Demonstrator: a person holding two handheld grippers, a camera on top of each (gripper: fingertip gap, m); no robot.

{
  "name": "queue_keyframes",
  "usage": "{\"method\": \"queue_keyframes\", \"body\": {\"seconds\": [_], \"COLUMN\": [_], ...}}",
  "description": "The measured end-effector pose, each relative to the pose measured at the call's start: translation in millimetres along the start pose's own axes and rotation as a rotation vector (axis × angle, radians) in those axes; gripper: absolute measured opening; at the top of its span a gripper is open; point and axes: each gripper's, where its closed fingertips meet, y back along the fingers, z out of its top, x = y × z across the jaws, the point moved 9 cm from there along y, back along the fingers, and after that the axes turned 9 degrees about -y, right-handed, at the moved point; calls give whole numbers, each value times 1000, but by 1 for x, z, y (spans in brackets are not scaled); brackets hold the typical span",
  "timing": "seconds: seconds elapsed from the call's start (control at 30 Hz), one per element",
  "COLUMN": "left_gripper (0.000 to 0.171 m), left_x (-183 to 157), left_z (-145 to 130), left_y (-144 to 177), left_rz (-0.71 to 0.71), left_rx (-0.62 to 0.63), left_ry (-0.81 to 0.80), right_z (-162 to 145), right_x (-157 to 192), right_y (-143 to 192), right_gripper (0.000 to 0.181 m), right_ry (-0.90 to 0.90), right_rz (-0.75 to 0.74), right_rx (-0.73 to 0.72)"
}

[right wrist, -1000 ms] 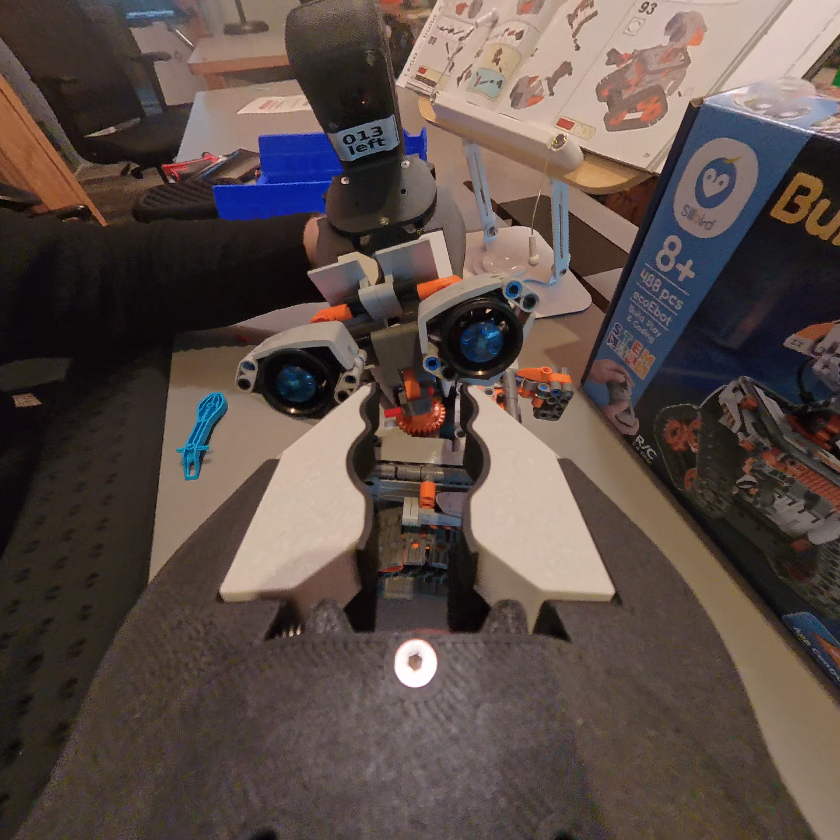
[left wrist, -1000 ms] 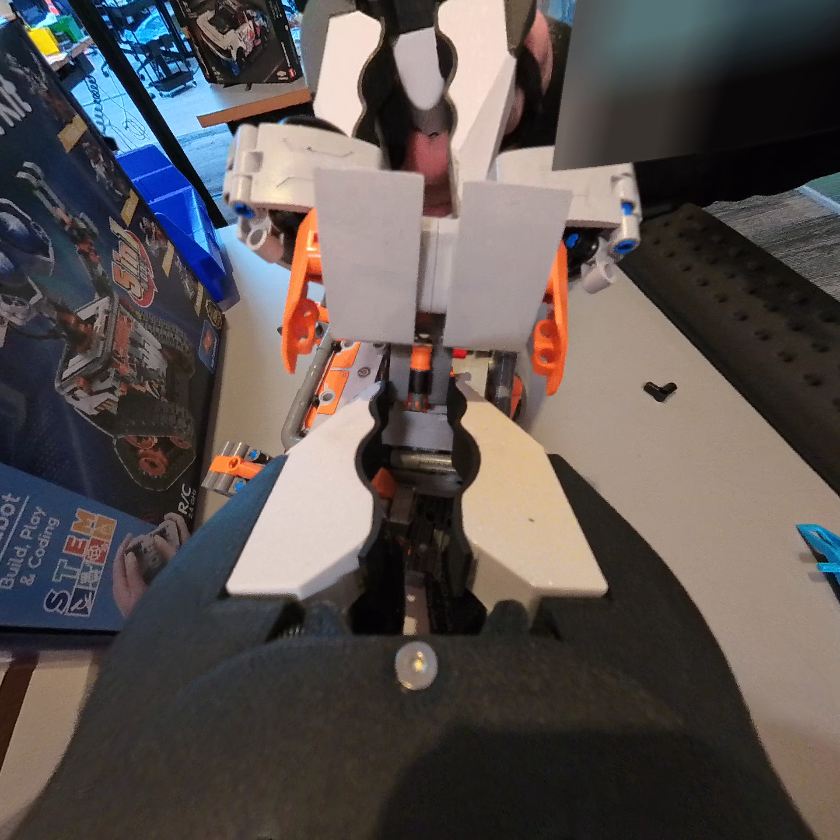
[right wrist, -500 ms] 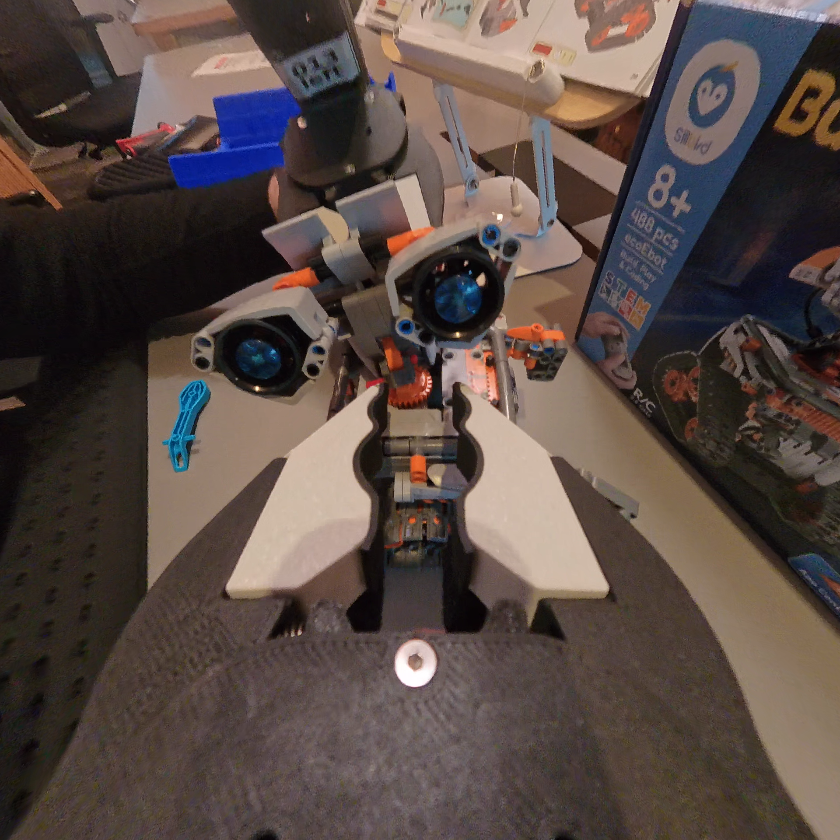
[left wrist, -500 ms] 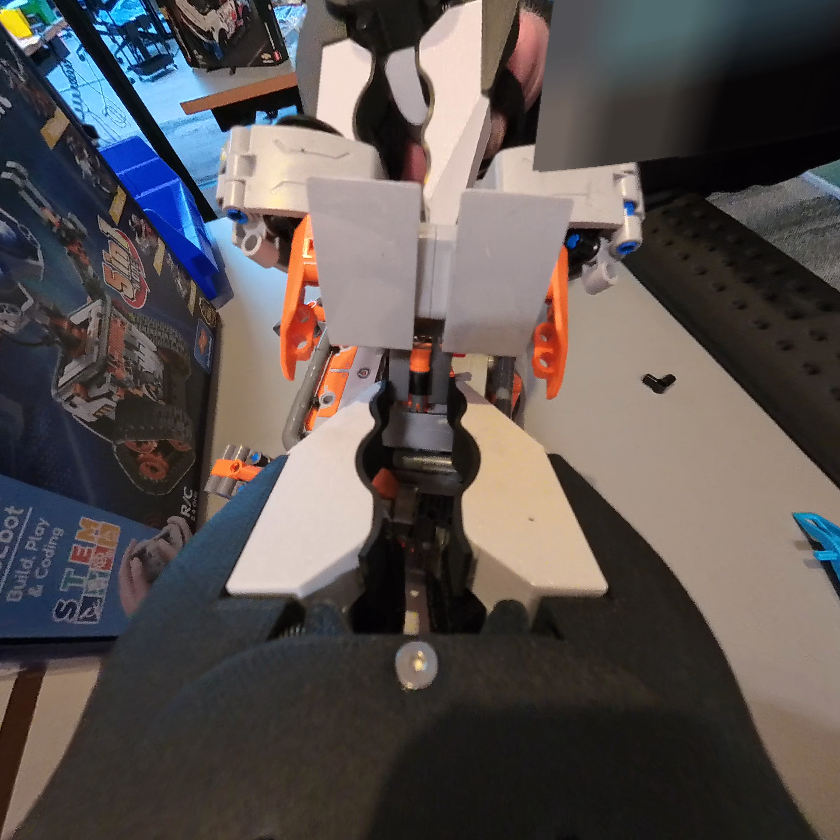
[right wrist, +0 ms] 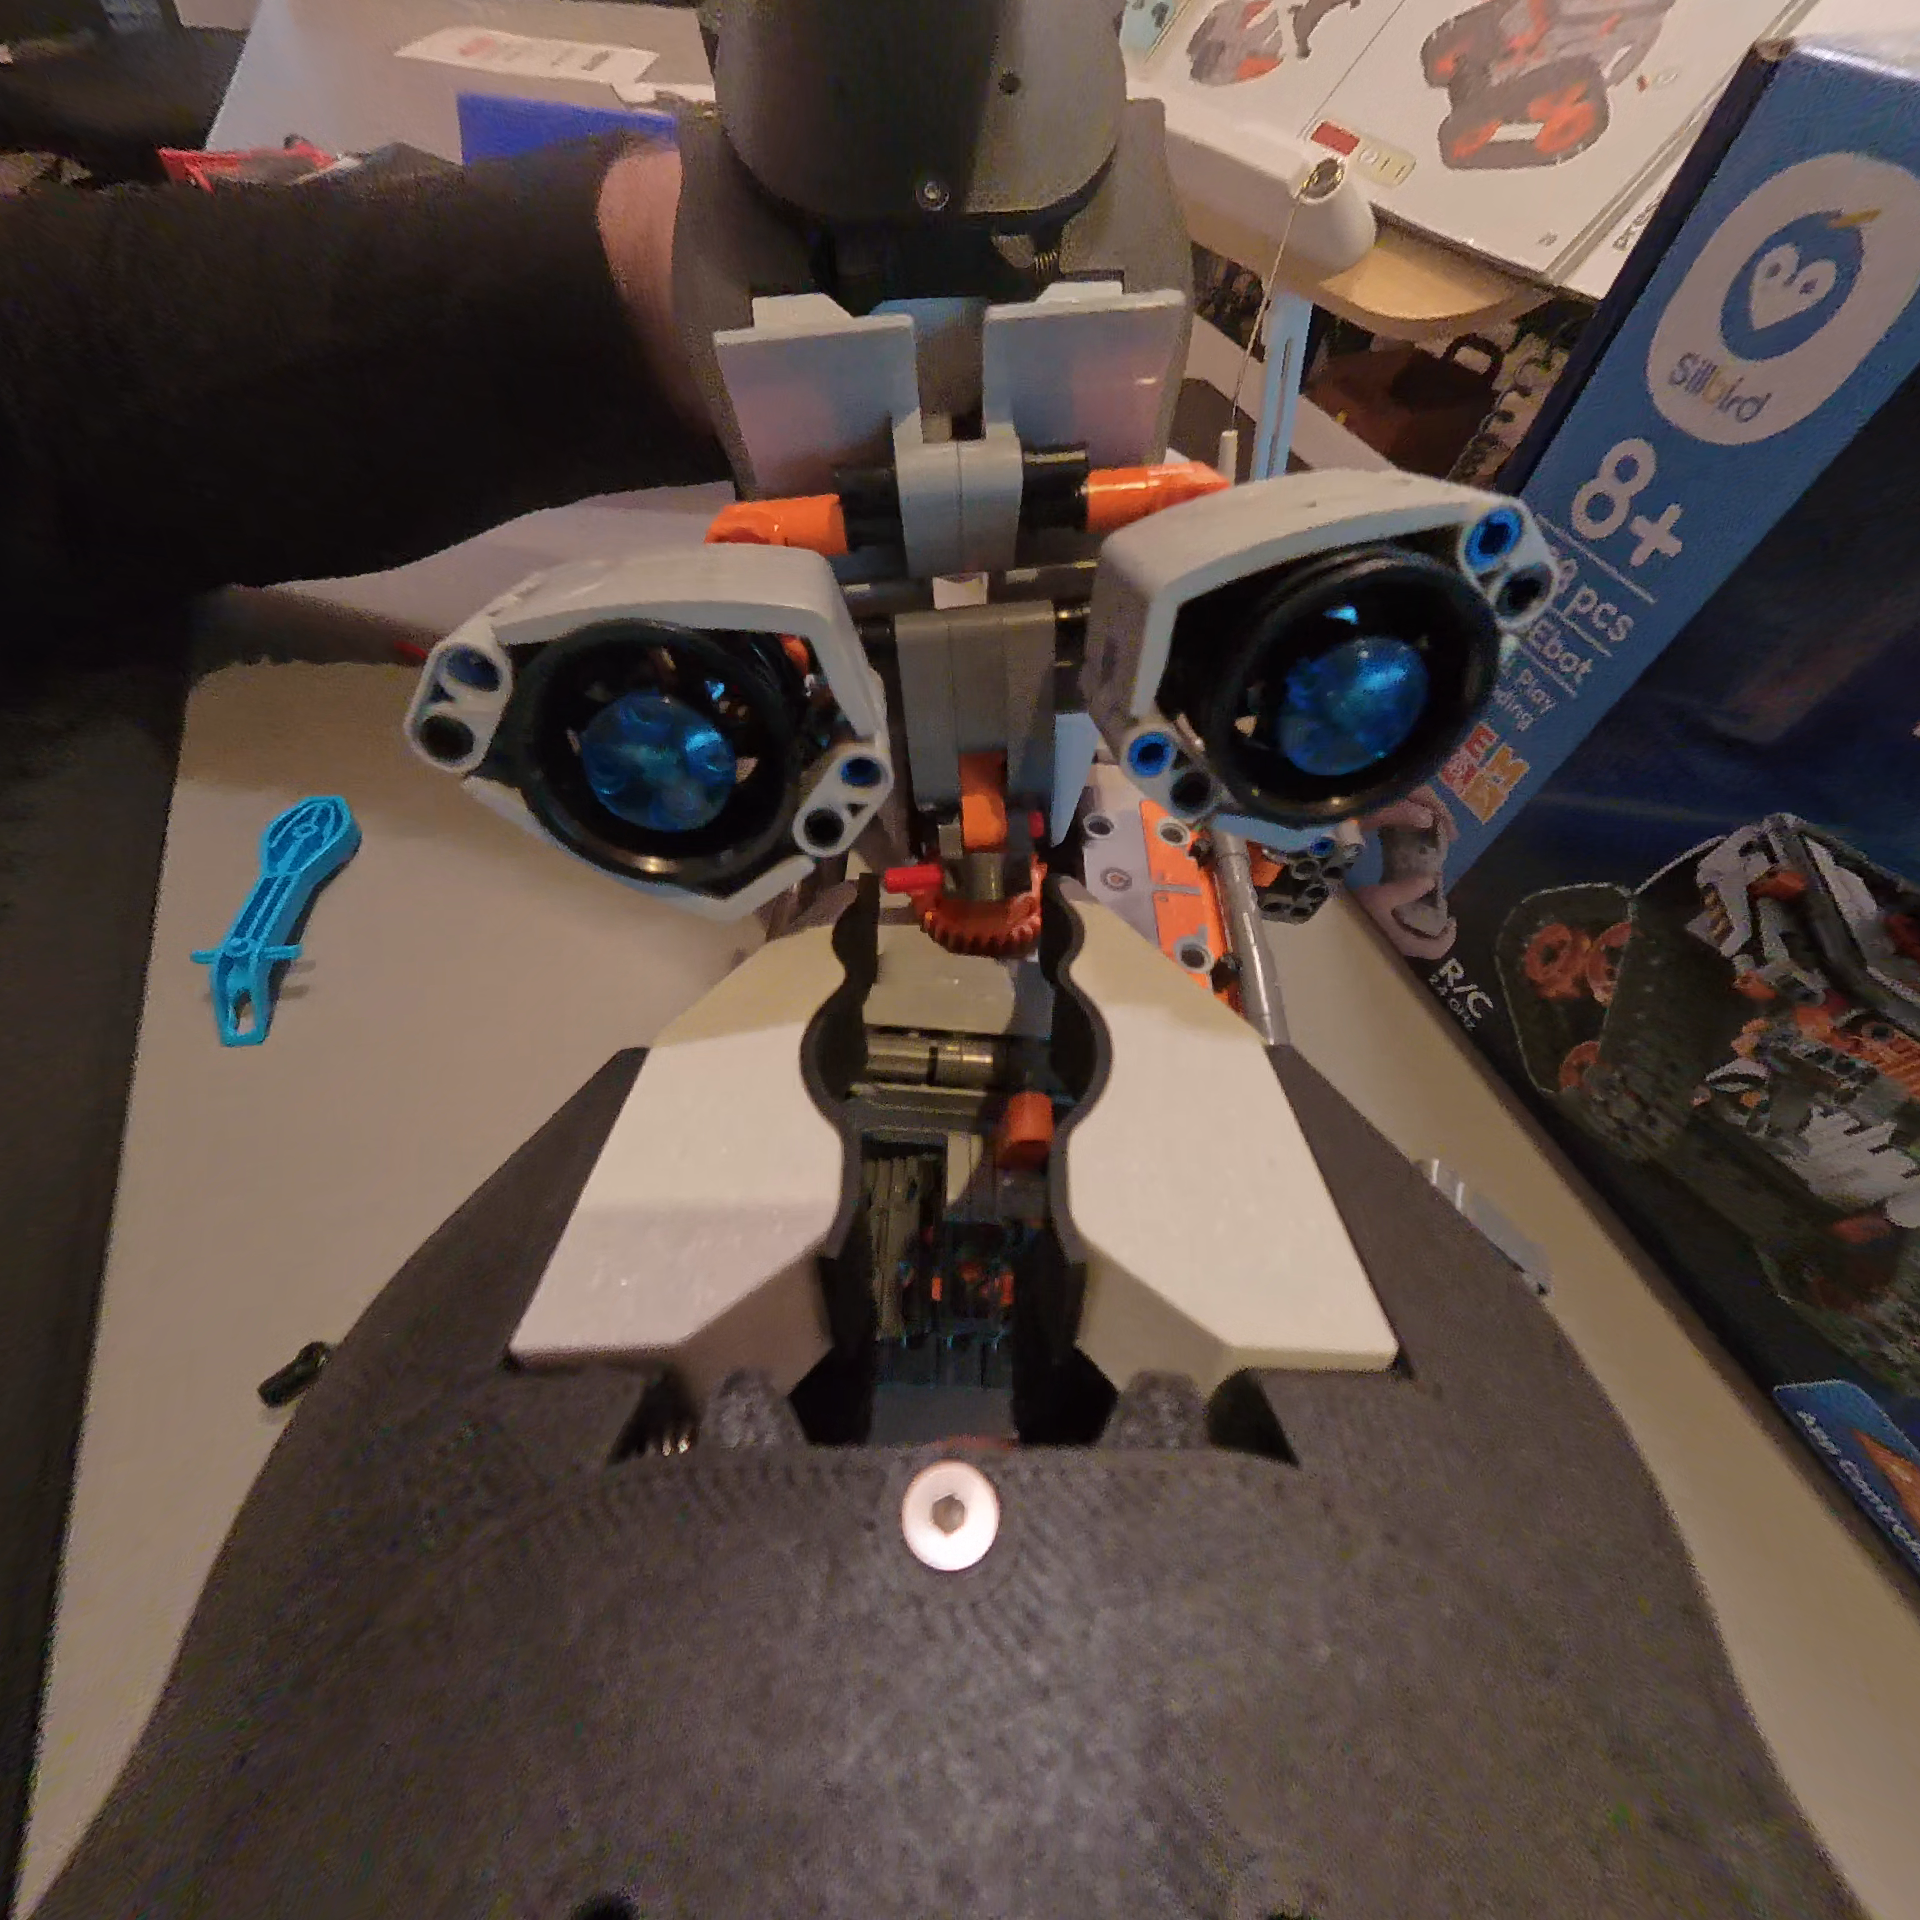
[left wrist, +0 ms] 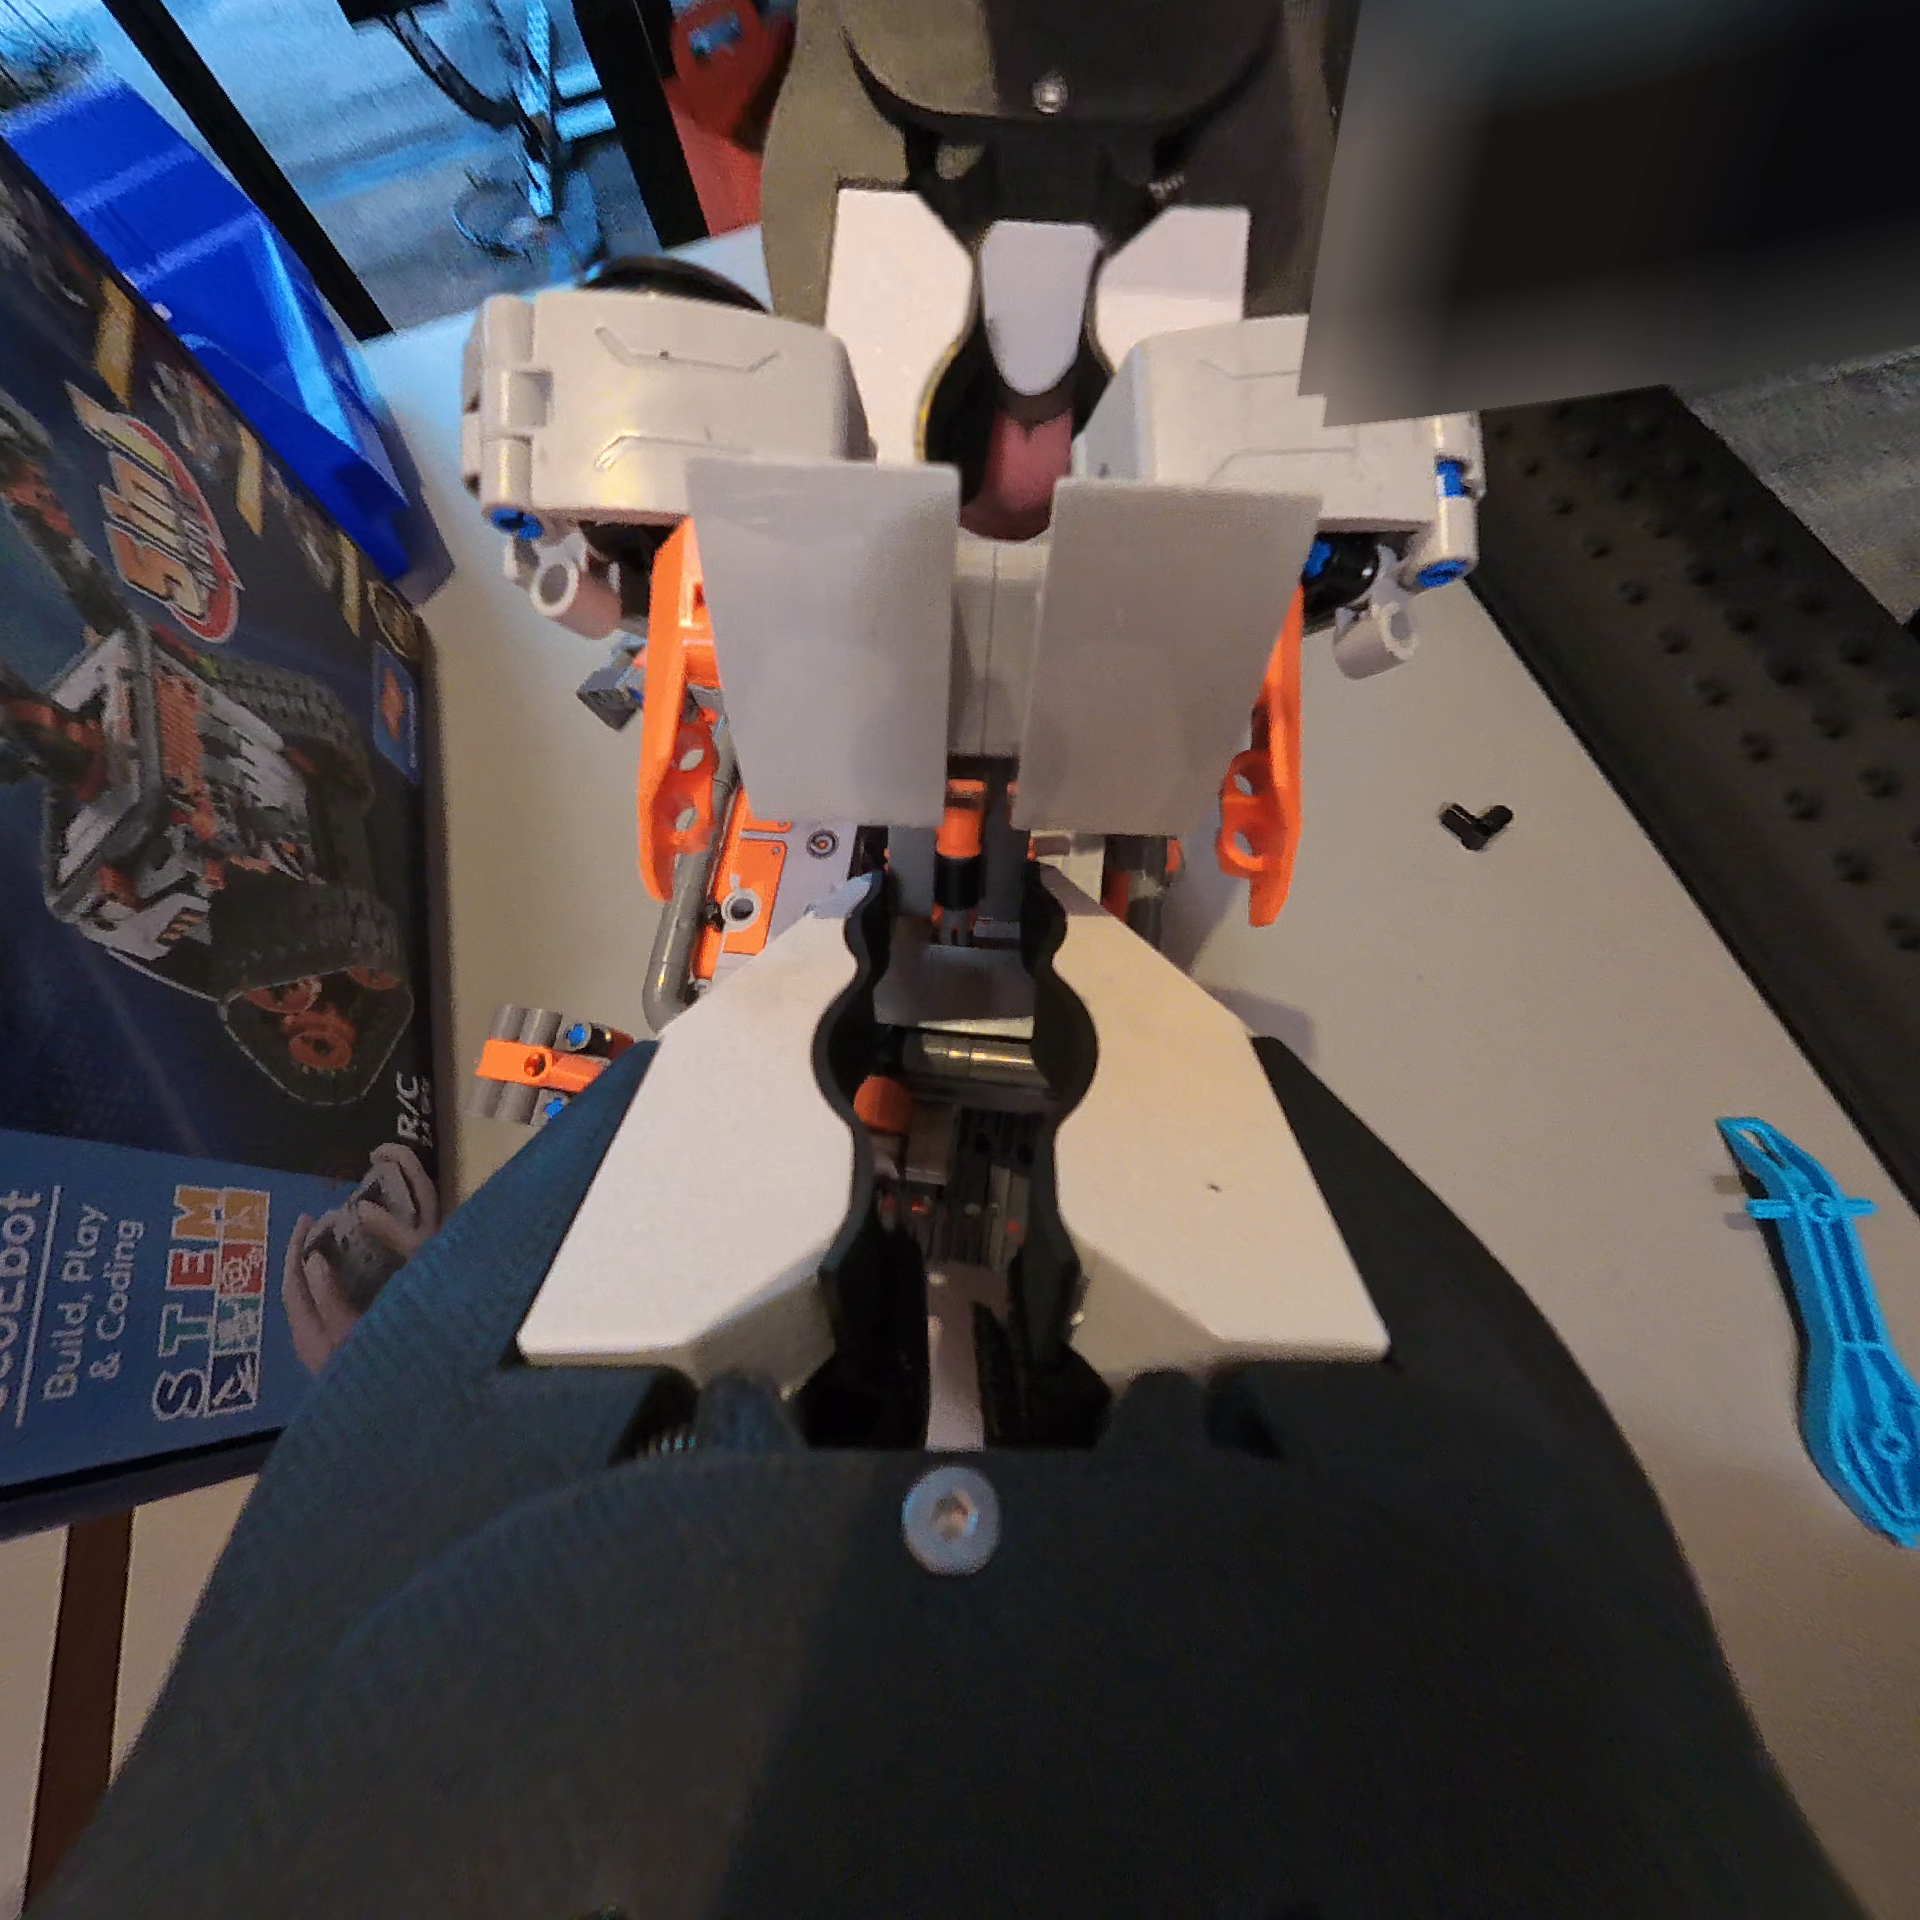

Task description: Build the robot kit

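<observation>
Tongs on both sides were closed onto the brick-built robot from opposite ends — my left tongs gripping its rear chassis, my right tongs pinching the base below the two blue-lensed eyes. It stood on the counter, just right of the blue box. I judged it light but fragile — better held by the frame than the eye pods.
</observation>
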Motion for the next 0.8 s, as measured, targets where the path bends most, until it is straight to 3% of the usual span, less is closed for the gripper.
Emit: {"method": "queue_keyframes", "body": {"seconds": [0.37,0.53,0.8], "left_gripper": [24,24,24], "left_x": [6,5,4], "left_z": [8,13,9], "left_y": [-2,0,-3], "left_rz": [-67,-23,5], "left_rx": [113,15,-35], "left_ry": [29,39,69], "right_z": [-1,-2,-3], "right_x": [-4,-5,-9], "right_y": [1,2,3], "right_gripper": [26,25,26], "right_ry": [-58,-85,-136], "right_rz": [45,54,82], "right_rx": [-27,-39,-26]}}
